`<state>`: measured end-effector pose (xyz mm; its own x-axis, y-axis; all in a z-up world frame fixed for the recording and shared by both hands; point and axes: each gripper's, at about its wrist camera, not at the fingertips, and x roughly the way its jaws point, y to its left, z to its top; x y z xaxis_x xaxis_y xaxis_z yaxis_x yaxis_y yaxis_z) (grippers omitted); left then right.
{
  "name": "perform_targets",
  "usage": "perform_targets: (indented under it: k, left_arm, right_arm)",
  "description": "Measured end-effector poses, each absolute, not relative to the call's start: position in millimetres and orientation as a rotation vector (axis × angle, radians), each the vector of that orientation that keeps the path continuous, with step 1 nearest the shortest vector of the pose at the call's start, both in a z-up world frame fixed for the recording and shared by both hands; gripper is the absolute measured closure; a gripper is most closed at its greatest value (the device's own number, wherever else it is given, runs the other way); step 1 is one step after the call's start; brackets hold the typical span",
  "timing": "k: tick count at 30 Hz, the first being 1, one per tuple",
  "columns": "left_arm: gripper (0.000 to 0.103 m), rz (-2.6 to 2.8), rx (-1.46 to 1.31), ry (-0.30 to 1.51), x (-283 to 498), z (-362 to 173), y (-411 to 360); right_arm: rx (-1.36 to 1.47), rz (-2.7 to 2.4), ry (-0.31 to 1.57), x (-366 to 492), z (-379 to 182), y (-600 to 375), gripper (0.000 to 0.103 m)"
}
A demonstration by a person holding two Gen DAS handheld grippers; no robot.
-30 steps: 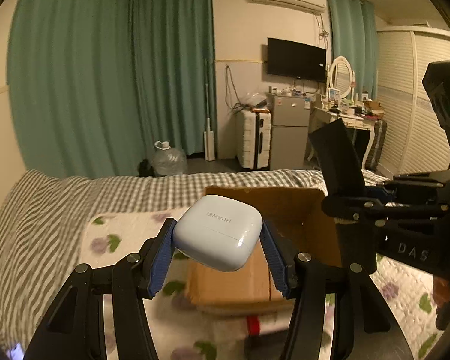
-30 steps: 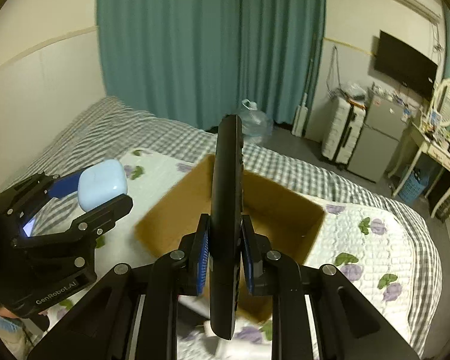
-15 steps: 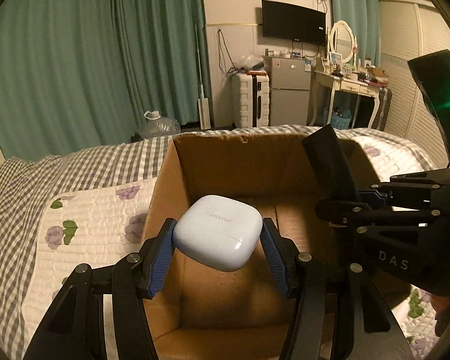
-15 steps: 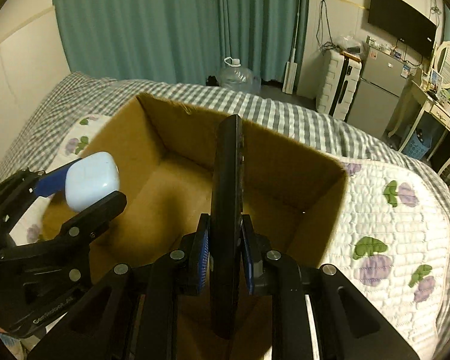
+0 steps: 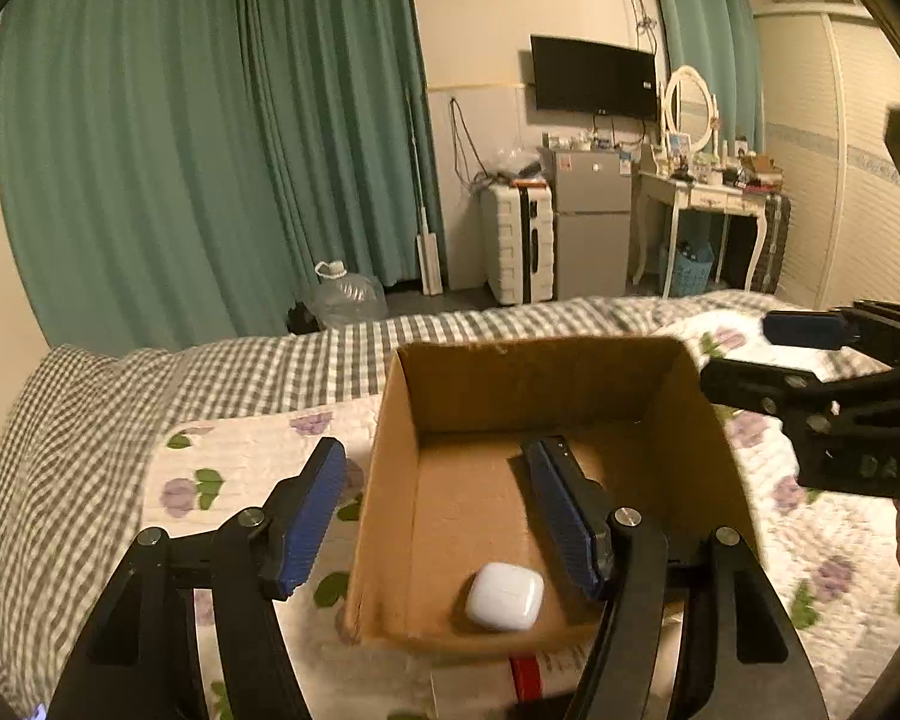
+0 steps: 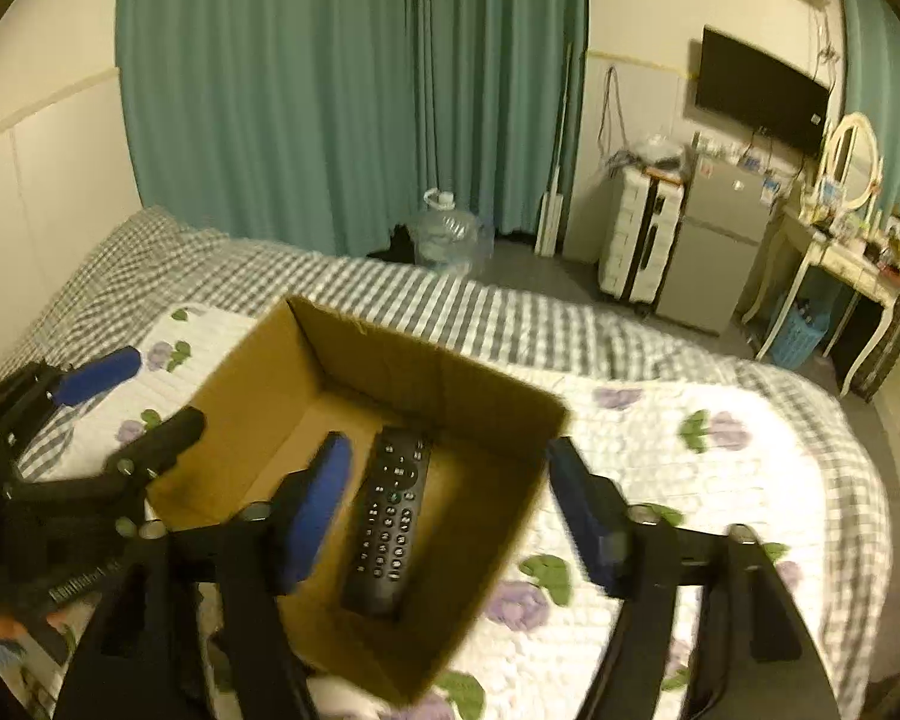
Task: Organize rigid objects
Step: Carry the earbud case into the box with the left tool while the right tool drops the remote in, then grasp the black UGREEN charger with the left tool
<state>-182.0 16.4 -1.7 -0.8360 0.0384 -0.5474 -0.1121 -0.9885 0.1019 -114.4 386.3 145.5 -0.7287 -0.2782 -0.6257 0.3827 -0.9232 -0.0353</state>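
Inside cardboard box (image 5: 390,480), earbud case (image 5: 503,595) below spread left jaws, untouched.

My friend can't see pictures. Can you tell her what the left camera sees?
A white earbud case lies inside an open cardboard box on a flowery quilt. The left gripper hovers above with jaws open, holding nothing.

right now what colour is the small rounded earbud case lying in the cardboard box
White; the small rounded earbud case shows best in the left wrist view.
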Motion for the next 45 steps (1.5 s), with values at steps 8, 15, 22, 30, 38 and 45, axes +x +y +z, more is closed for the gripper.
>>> perform_targets:
  k: [8, 15, 22, 30, 38, 45]
  left_arm:
    - [0.032, 2.962, -0.862, 0.166, -107.4, 14.0, 9.4]
    - [0.032, 2.932, -0.976, 0.113, -80.6, -24.8, 13.6]
    - [0.033, 2.829, -1.190, 0.080, -81.4, -89.7, 28.4]
    - [0.032, 2.728, -1.329, 0.090, -102.3, -134.1, 50.0]
    - [0.032, 2.679, -1.411, 0.104, -123.5, -161.4, 60.1]
    - [0.033, 2.657, -1.423, 0.050, -129.7, -174.2, 57.7]
  right_arm:
    - [0.839, -2.644, 0.272, -40.7, 164.3, 414.3, 0.012]
    - [0.910, -2.621, 0.269, -10.6, 116.5, 426.9, 0.011]
    - [1.000, -2.601, 0.260, -13.7, 61.2, 435.1, 0.011]
    - [1.080, -2.557, 0.155, -28.9, 39.9, 440.3, 0.011]
    - [1.135, -2.534, 0.163, -36.2, 28.5, 434.0, 0.011]
    - [1.168, -2.525, 0.212, -38.2, 21.9, 425.1, 0.011]
